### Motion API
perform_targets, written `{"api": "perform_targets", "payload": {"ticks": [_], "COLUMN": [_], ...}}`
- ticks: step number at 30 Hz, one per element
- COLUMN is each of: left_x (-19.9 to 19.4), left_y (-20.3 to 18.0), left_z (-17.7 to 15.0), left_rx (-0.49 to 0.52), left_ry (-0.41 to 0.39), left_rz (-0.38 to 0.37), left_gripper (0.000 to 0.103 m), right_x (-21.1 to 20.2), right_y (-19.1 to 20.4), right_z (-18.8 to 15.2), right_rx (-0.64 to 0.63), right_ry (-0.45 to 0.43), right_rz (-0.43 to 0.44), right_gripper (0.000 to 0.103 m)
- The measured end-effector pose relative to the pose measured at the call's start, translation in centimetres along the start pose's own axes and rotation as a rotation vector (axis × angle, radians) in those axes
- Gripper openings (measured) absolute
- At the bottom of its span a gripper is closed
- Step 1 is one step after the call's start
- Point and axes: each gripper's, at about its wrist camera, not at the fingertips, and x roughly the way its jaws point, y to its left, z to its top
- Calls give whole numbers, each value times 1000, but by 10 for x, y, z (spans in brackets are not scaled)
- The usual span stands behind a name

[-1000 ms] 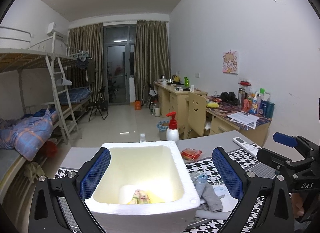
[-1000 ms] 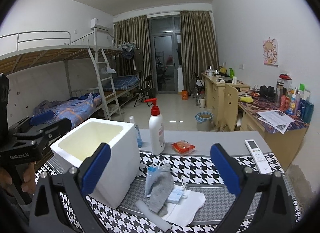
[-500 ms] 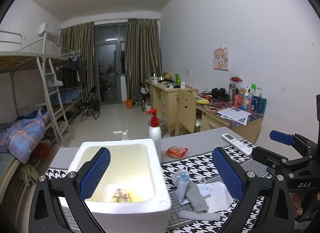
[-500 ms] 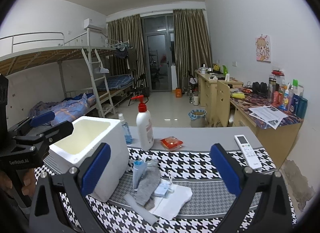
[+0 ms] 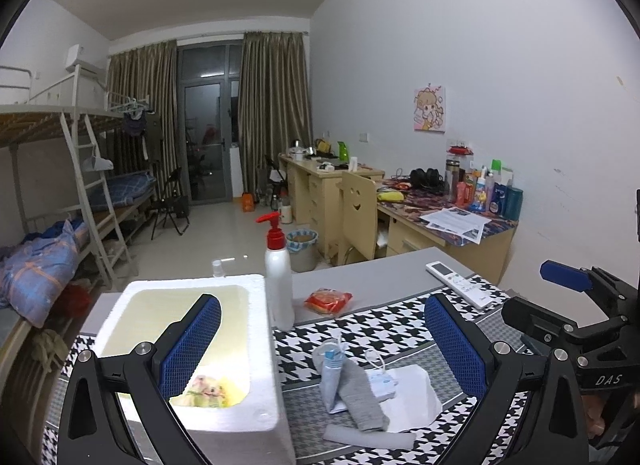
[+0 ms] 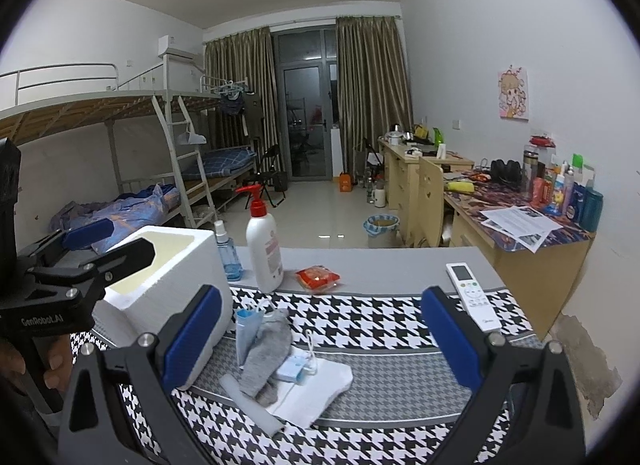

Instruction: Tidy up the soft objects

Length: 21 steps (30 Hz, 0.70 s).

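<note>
A white foam box [image 5: 256, 349] stands at the table's left, with a small patterned soft item [image 5: 206, 387] on its floor. The box also shows in the right wrist view [image 6: 180, 265]. To its right lies a pile: a grey sock [image 5: 362, 397], a blue face mask [image 5: 331, 369], a white cloth [image 5: 412, 393] and a pale rolled piece [image 5: 368, 438]. The pile's sock also shows in the right wrist view [image 6: 264, 357]. My left gripper [image 5: 322, 349] is open and empty, above the box's right edge and the pile. My right gripper [image 6: 320, 341] is open and empty, above the pile.
A pump bottle [image 5: 278, 285], a red snack packet [image 5: 328, 300] and a white remote [image 5: 460, 283] lie on the grey table behind the houndstooth mat [image 5: 384, 325]. A blue spray bottle [image 6: 226, 253] stands by the box. Bunk beds are at left, desks at right.
The left gripper has swung to the right, from over the box's middle to over its right edge and the pile. The right gripper has shifted slightly rightward. Both stay open.
</note>
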Motion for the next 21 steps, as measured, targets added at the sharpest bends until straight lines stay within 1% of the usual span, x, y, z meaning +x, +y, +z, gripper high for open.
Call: {"api": "perform_targets", "payload": {"ticks": [12,21], "left_x": [13,32], "left_y": [-18,-30], "left_z": [-2,-5], "left_rx": [15,15], "left_ry": [34,72], "left_rz": [-38,-45], "left_gripper": [102,102], "right_x": [-4,2], "right_y": [-21,-34], "right_z": [-5,-11], "right_rx": [24,51], "right_ry": [19,41], "right_rz": [-14,-23], "right_gripper": [101,101]}}
